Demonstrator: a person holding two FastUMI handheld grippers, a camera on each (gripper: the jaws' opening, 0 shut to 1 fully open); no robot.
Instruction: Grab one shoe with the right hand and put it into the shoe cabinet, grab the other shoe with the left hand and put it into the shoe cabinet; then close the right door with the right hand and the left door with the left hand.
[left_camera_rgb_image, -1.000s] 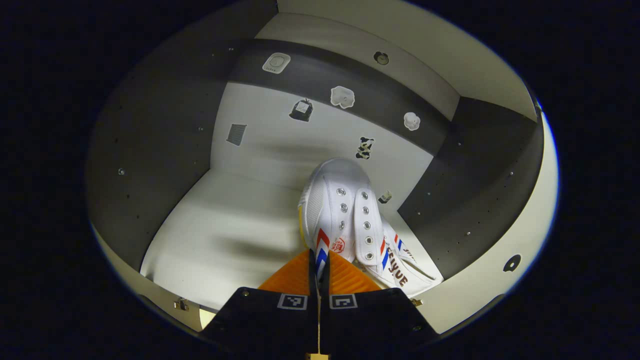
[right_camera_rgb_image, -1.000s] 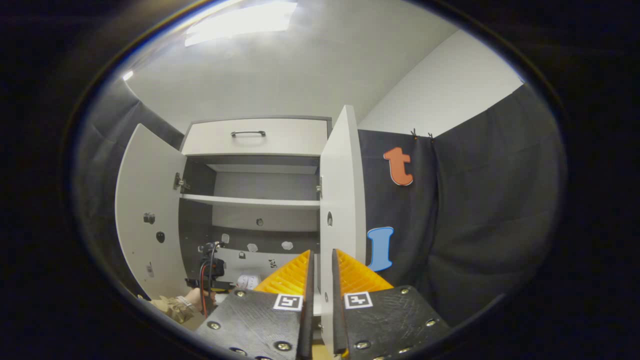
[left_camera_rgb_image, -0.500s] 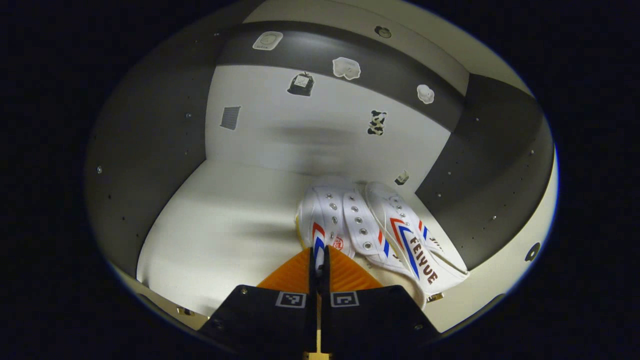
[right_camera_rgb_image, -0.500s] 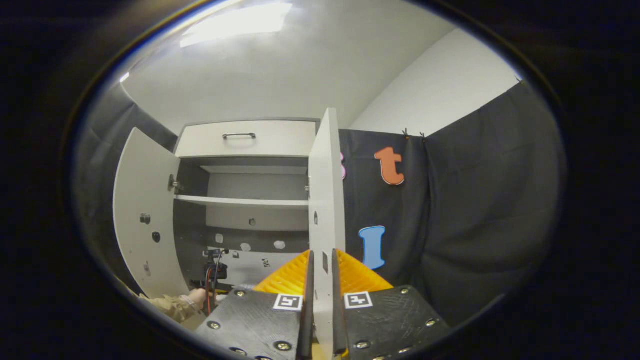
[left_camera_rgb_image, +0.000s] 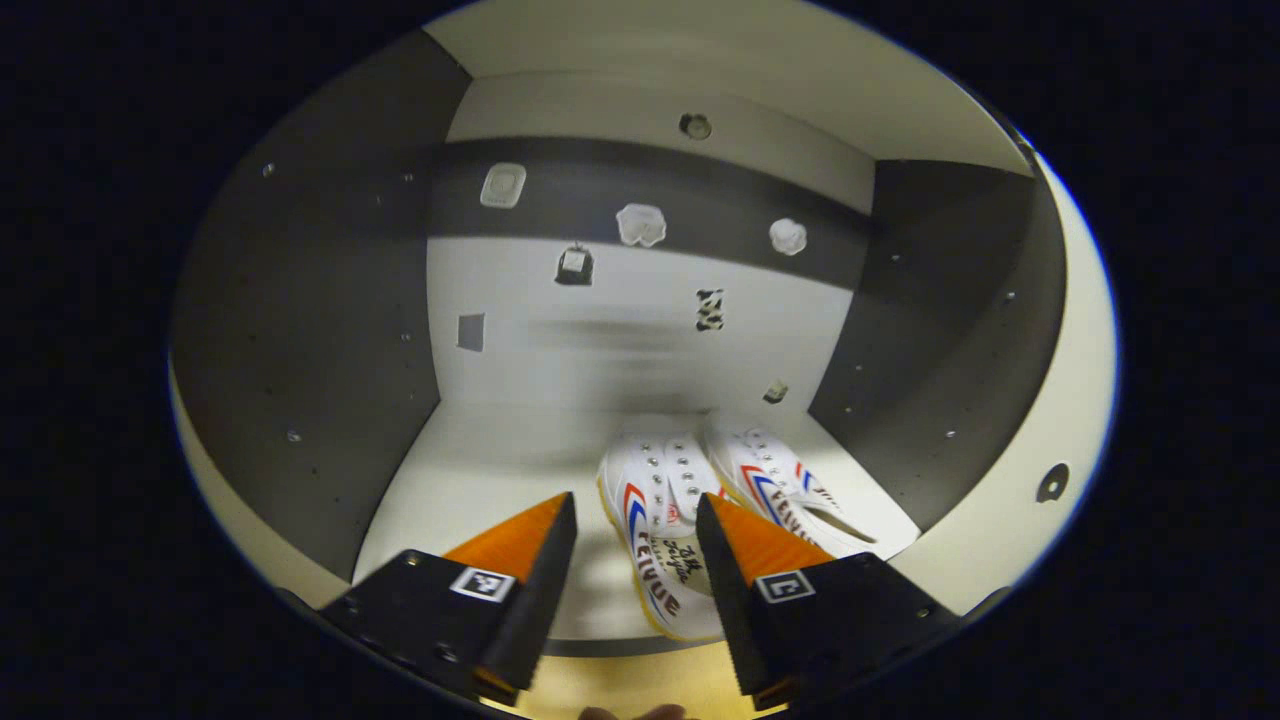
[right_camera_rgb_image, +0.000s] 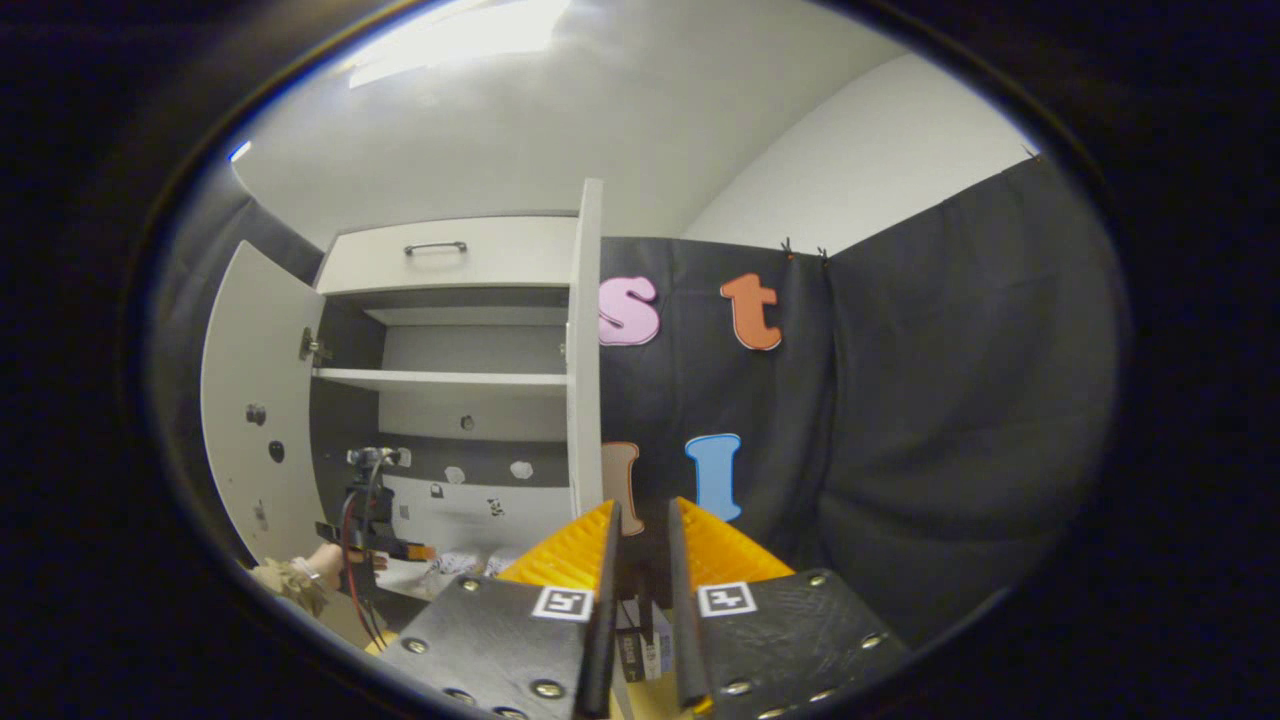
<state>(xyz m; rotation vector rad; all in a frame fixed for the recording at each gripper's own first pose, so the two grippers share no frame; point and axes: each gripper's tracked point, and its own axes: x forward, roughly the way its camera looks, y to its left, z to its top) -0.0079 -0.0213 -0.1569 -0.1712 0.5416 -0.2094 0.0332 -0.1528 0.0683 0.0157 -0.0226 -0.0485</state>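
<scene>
Left gripper (left_camera_rgb_image: 632, 520) jaws spread wide, one shoe (left_camera_rgb_image: 662, 530) lying loose between them on the cabinet floor (left_camera_rgb_image: 480, 470), the other shoe (left_camera_rgb_image: 790, 490) just beyond; right gripper (right_camera_rgb_image: 640, 520) jaws narrow, empty

Heel of the nearer shoe (left_camera_rgb_image: 655, 520) behind the left tongs' (left_camera_rgb_image: 633, 560) fingers.

- The right gripper (right_camera_rgb_image: 640, 540) points at the shoe cabinet (right_camera_rgb_image: 450, 380), its fingers slightly apart with nothing between them.
- The right door (right_camera_rgb_image: 584, 350) stands edge-on, just above the fingertips.
- The left door (right_camera_rgb_image: 250, 400) hangs wide open.
- Low at the left, the left gripper (right_camera_rgb_image: 365, 530) and a sleeve (right_camera_rgb_image: 285, 580) reach into the bottom compartment.
</scene>
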